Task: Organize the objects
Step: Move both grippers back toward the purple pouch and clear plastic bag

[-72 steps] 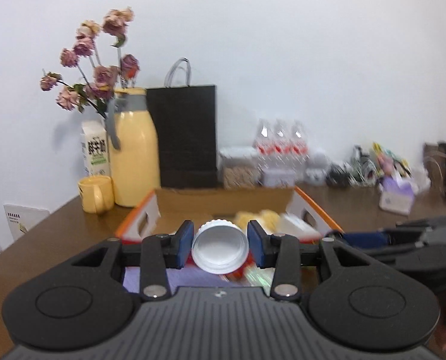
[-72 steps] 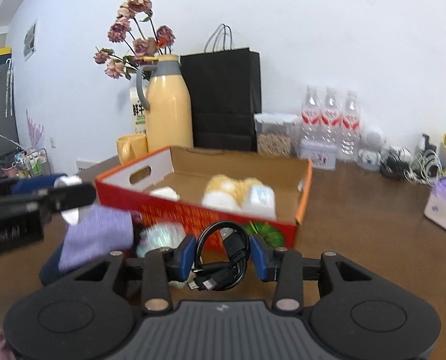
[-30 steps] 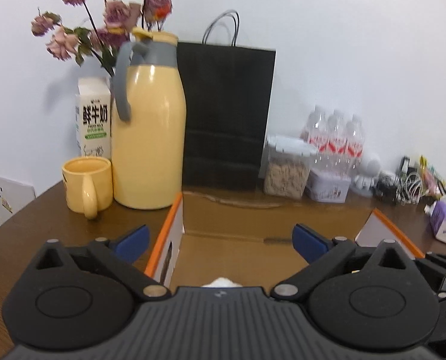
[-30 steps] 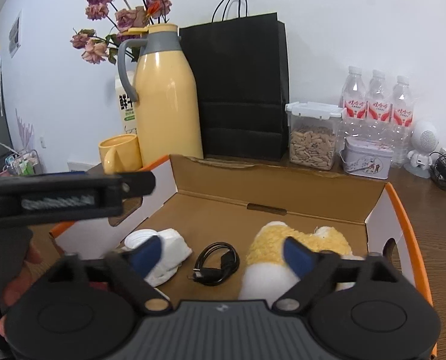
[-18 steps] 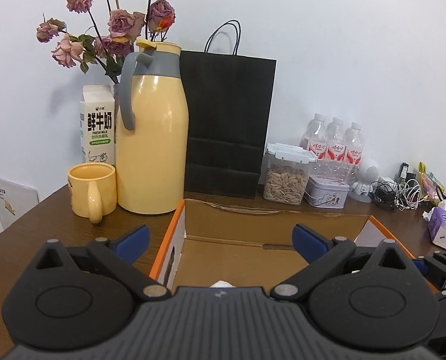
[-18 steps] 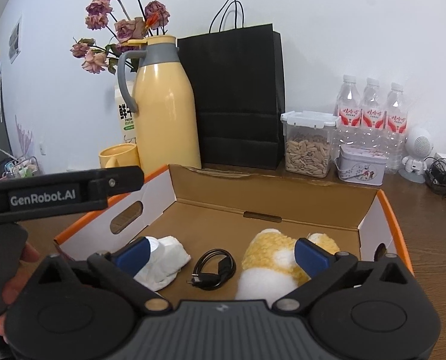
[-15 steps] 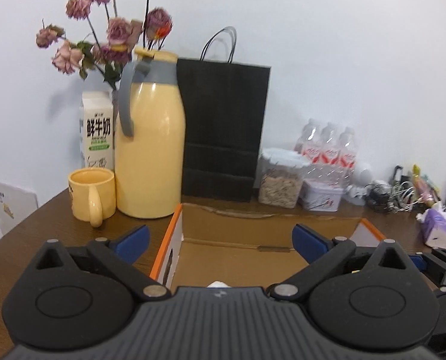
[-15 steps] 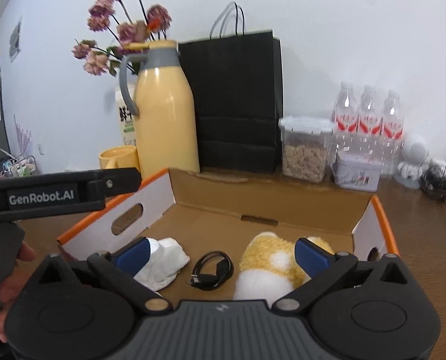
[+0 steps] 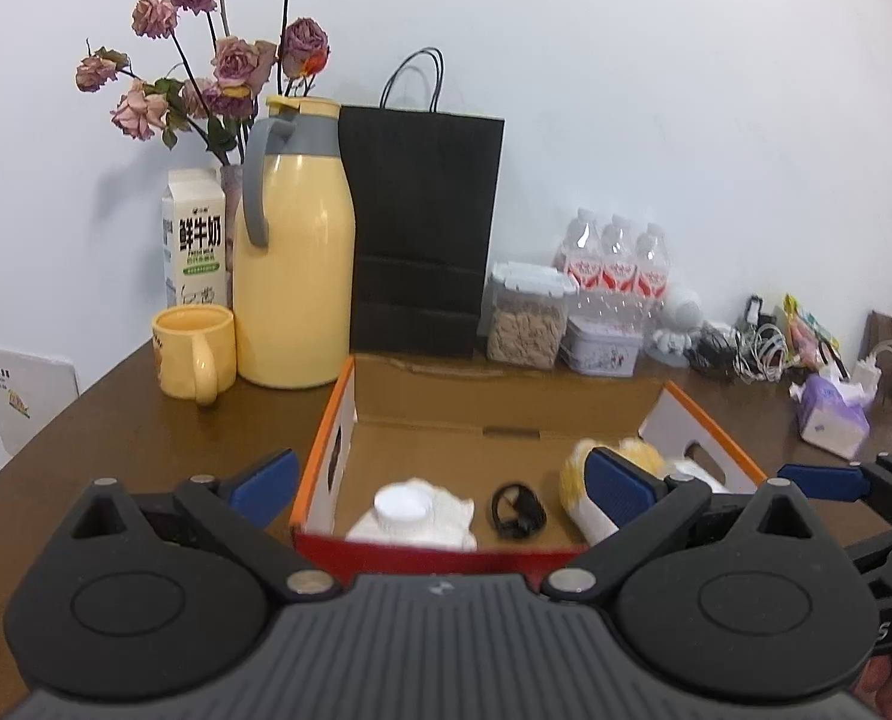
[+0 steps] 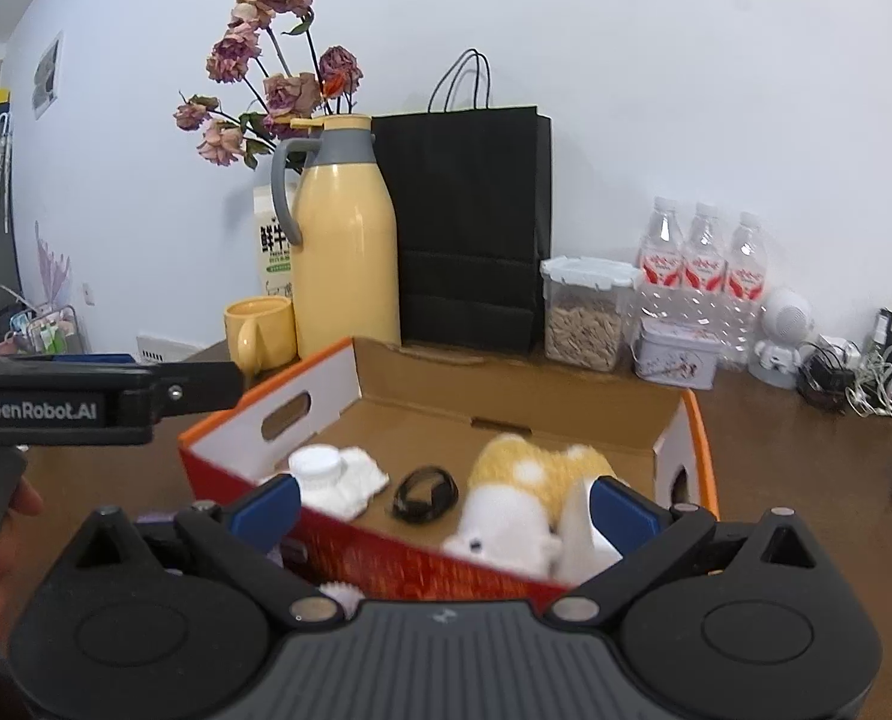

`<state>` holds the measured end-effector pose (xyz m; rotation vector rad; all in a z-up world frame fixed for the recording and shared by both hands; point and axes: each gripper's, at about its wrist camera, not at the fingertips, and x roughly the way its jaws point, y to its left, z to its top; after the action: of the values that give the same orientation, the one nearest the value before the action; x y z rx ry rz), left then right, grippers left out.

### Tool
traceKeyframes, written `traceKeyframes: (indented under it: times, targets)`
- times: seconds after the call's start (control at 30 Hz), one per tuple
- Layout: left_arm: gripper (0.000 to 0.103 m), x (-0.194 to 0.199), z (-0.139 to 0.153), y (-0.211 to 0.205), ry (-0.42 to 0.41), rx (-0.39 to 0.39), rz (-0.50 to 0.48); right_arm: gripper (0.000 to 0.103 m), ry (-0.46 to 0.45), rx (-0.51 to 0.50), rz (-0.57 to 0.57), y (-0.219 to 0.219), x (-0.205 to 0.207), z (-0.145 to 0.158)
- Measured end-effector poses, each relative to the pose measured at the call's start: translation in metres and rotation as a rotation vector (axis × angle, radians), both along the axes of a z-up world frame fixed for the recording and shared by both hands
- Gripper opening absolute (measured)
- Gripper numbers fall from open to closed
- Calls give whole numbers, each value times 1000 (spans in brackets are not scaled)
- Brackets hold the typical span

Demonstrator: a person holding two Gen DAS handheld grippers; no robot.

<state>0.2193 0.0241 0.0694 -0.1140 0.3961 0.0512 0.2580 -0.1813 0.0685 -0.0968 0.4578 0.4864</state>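
An orange-rimmed cardboard box (image 9: 326,450) (image 10: 302,402) with a red front stands on the brown table. Inside lie a white-capped bottle on white cloth (image 9: 407,507) (image 10: 317,462), a coiled black cable (image 9: 517,510) (image 10: 425,495) and a yellow-and-white plush toy (image 9: 571,468) (image 10: 523,480). My left gripper (image 9: 443,483) hangs open just in front of the box, nothing between its blue pads. My right gripper (image 10: 444,510) is open too, over the box's front wall, and empty. Each gripper shows from the side in the other's view, the left one (image 10: 194,384) with a hand behind it, the right one (image 9: 823,477) at the box's right.
Behind the box stand a yellow mug (image 9: 191,354), a yellow jug (image 9: 293,276), a milk carton (image 9: 194,240), dried roses, a black paper bag (image 9: 422,228), a seed jar (image 9: 526,324), a tin and water bottles. Cables and a tissue pack (image 9: 832,420) crowd the right. Something purple (image 10: 152,519) lies before the box.
Both grippers have let go, the left of the bottle and the right of the cable, which now lie in the box. Both have drawn back and risen, so the red front wall shows.
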Motion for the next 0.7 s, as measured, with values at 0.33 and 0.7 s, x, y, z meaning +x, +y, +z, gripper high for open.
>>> traceKeyframes:
  times: [0.33,0.7]
  targets:
    - [103,-34,-20,-6,79,17,2,103,65,7,-39,-30,-36,-18]
    - [103,-56,-44,-2,166,2,22,103,148,5,-29,-38,-54,-46]
